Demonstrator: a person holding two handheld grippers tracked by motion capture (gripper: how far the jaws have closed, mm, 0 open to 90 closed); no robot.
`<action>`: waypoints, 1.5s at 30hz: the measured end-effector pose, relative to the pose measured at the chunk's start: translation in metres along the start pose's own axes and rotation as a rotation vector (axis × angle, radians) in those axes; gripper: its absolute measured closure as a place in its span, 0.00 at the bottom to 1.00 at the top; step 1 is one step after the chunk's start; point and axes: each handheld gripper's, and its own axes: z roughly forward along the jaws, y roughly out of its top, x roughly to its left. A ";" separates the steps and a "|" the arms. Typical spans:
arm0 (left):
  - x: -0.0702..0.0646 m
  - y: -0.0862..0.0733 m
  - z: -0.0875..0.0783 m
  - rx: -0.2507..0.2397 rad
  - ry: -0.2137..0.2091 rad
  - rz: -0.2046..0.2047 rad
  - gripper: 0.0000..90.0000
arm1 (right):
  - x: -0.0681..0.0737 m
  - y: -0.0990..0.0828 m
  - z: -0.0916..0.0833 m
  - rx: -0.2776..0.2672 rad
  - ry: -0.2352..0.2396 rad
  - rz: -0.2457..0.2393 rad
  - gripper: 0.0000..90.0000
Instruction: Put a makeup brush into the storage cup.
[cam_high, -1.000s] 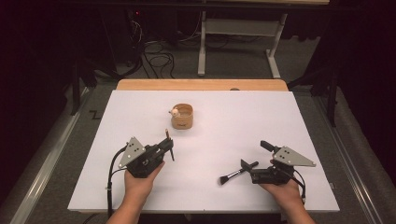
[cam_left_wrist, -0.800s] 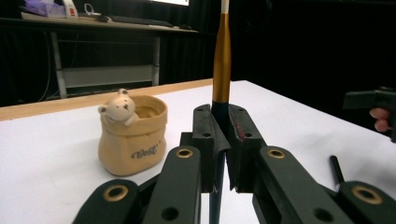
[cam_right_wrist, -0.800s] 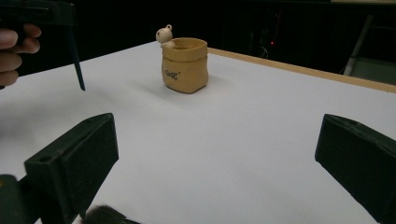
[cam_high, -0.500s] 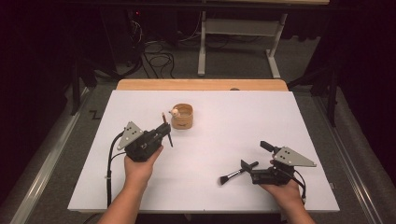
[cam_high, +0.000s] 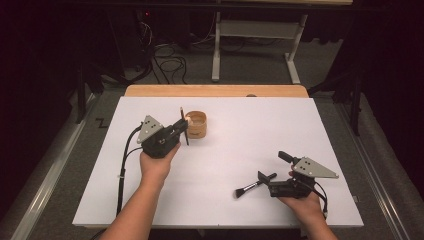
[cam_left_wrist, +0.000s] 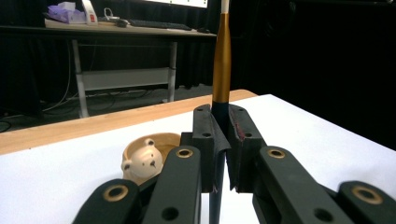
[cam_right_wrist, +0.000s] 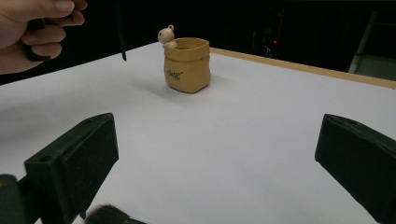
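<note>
- Black jaws of the left gripper (cam_high: 181, 131) are clamped on a slim brush (cam_left_wrist: 221, 70), gold-banded and upright, probably so it can drop end-first into the cup.
- Tan ceramic cup (cam_high: 196, 125) with a bear head on its rim stands toward the table's far edge, left of centre; the held brush hangs just beside it, above the white table (cam_high: 250, 130).
- Right gripper (cam_high: 267, 176) rests near the near right corner, jaws wide apart with nothing clamped, a second brush (cam_high: 248, 188) lying by them, seemingly next in line.
</note>
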 end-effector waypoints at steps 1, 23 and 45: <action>0.000 0.001 0.002 -0.001 0.001 -0.002 0.92 | 0.000 0.000 0.000 0.000 0.001 0.000 0.00; 0.013 0.019 0.044 -0.005 0.057 -0.025 0.92 | 0.000 0.000 0.001 -0.008 0.018 0.019 0.00; 0.020 0.030 0.071 -0.032 0.089 -0.039 0.92 | 0.000 -0.002 0.001 -0.007 0.020 0.030 0.00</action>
